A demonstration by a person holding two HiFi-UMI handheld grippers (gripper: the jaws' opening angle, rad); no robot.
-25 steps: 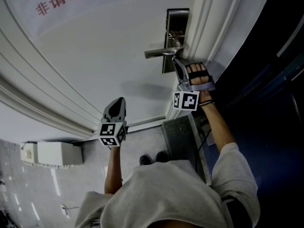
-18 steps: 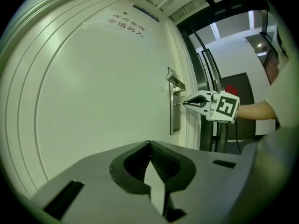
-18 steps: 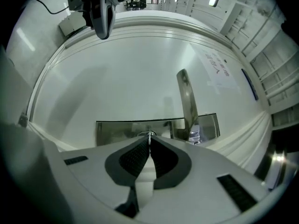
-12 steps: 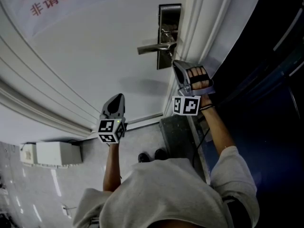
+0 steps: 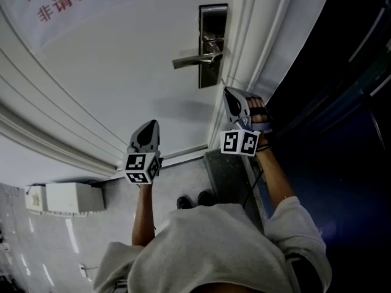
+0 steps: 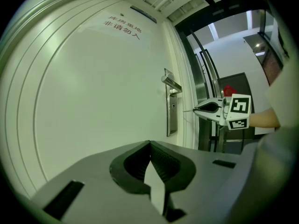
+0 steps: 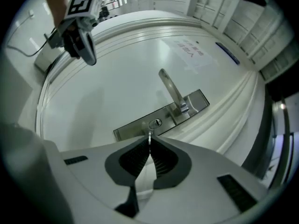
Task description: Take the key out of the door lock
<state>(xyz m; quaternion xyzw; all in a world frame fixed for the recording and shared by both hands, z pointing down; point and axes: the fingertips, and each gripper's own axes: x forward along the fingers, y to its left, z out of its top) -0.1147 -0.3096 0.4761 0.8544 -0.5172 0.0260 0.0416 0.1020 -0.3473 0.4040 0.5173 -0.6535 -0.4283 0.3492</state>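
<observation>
Because the right gripper (image 7: 149, 143) pinches the key (image 7: 149, 135) at its tips, it sits clear of the lock (image 7: 156, 123); the left gripper (image 6: 150, 144) idles closed, empty.

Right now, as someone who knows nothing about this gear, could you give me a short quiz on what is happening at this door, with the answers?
1. Which hand-held gripper holds the key?
2. True or false: the key's blade is inside the keyhole.
3. The left hand-held gripper is: A) wide open; B) shut and empty; C) shut on the key.

Key:
1. The right hand-held gripper, shut on the key.
2. False: the blade is out of the keyhole and clear of the lock plate.
3. B.
</observation>
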